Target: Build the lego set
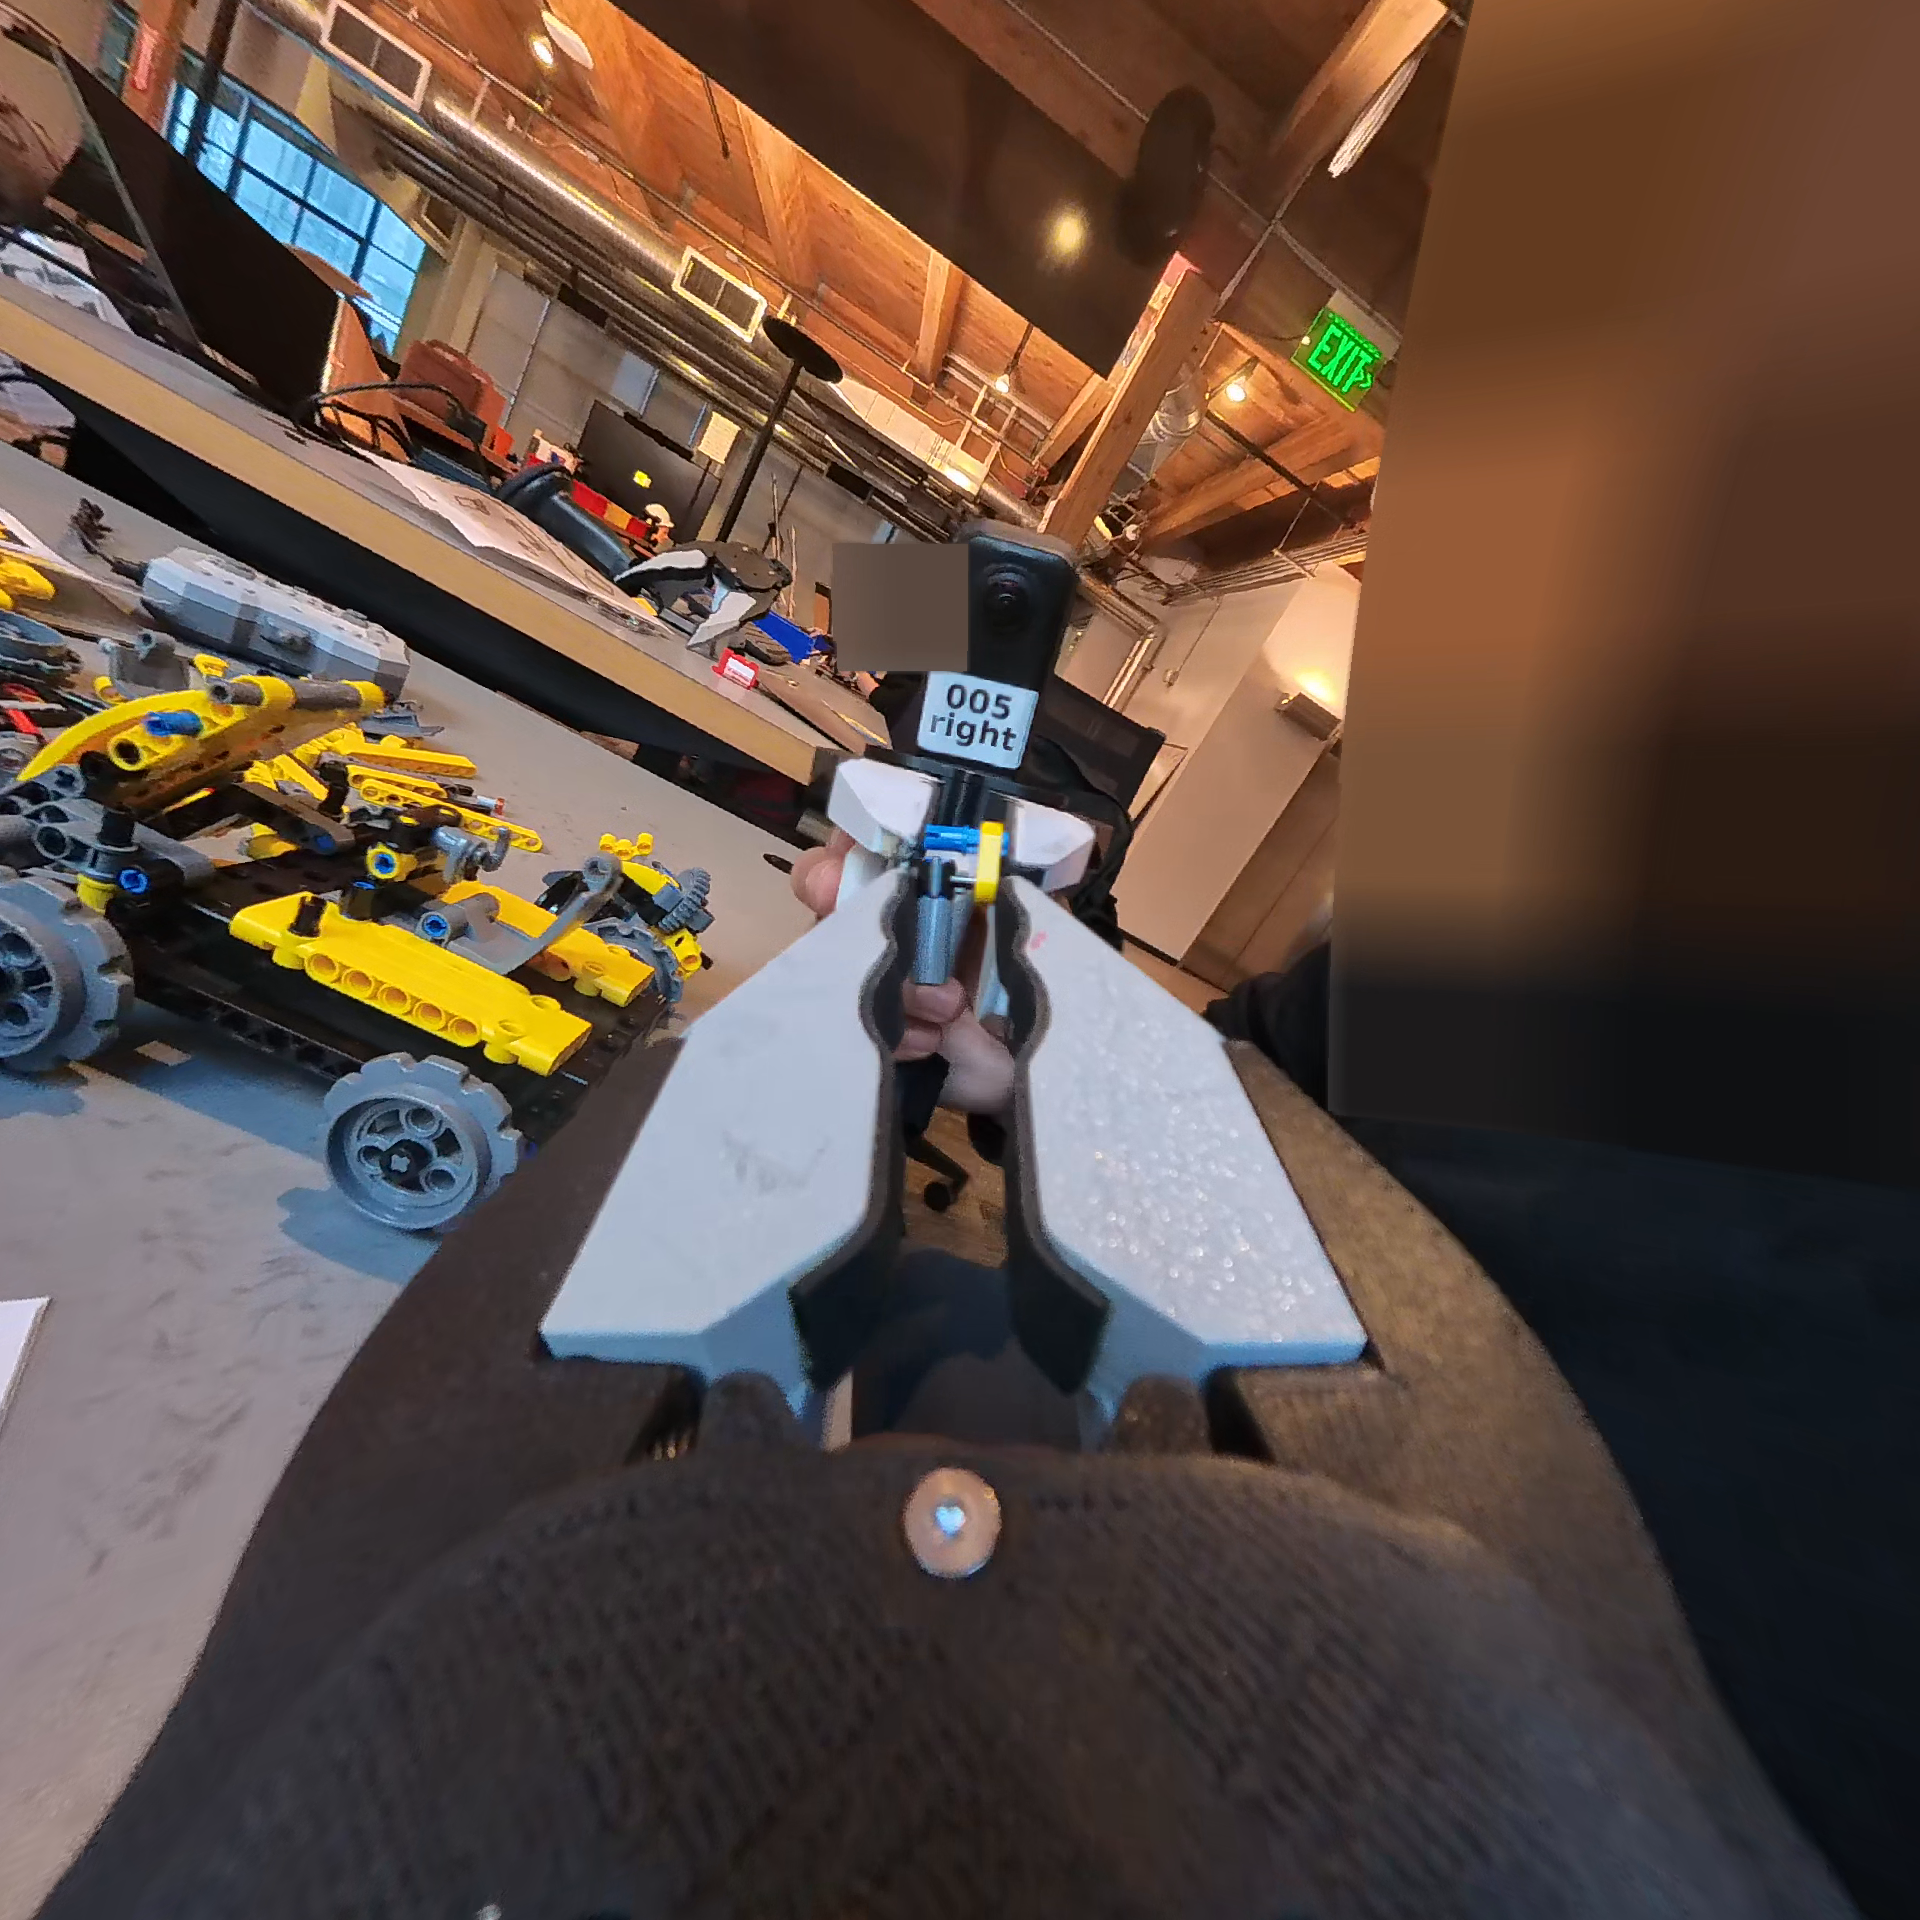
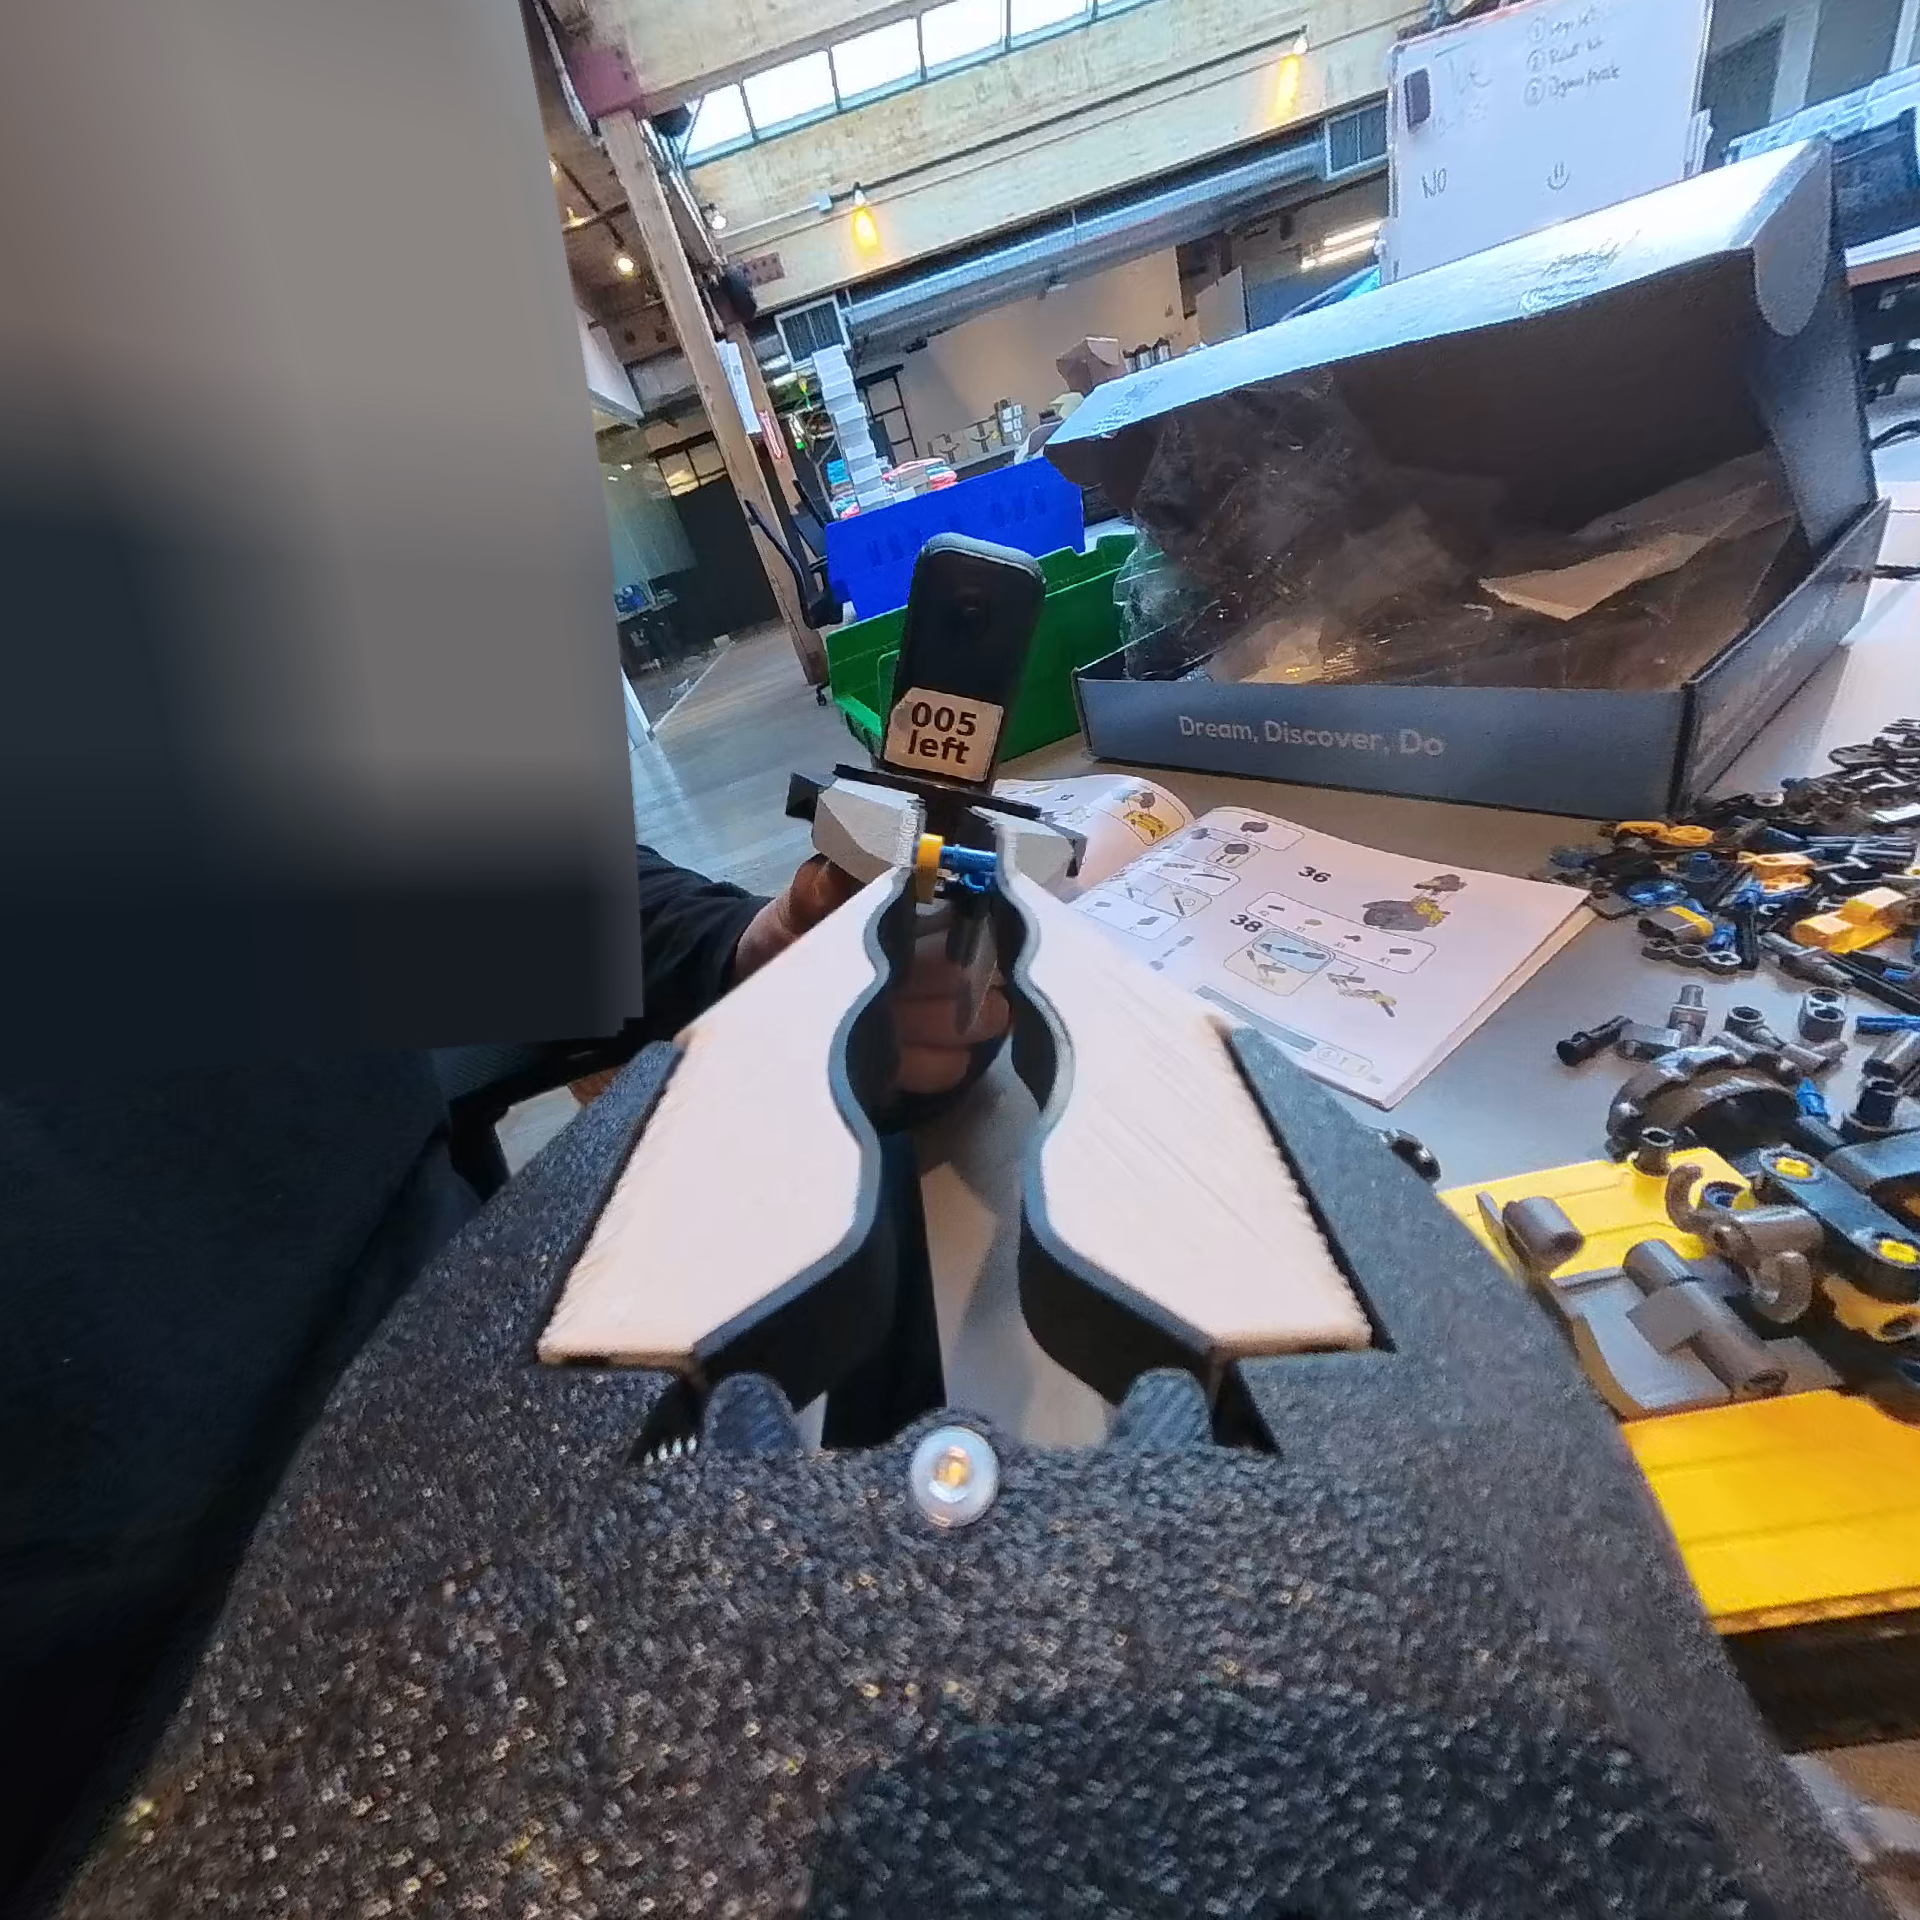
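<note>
My two grippers face each other in the air above the table edge, tips meeting. Between them is a small brick assembly: a blue pin [image 1: 951, 834], a yellow piece [image 1: 992, 857] and a grey sleeve [image 1: 930, 935]. My left gripper [image 1: 948, 891] is closed on it, with the sleeve between its fingers. In the right wrist view my right gripper [image 2: 943, 888] is closed on the same assembly, with the yellow piece [image 2: 928, 860] and blue pin [image 2: 971, 860] at its tips. A hand [image 1: 966, 1060] holds the right gripper's handle.
A yellow and black toy vehicle [image 1: 416, 966] stands on the table to the left, with a loose grey wheel [image 1: 421, 1153] beside it. The right wrist view shows an open instruction booklet [image 2: 1320, 935], an open dark box [image 2: 1382, 743], scattered small parts [image 2: 1766, 914] and a green bin [image 2: 1049, 644]. Less than 4 cm separates the two grippers' tips. From either gripper's tips it is about 11 cm to the loose grey wheel [image 1: 421, 1153].
</note>
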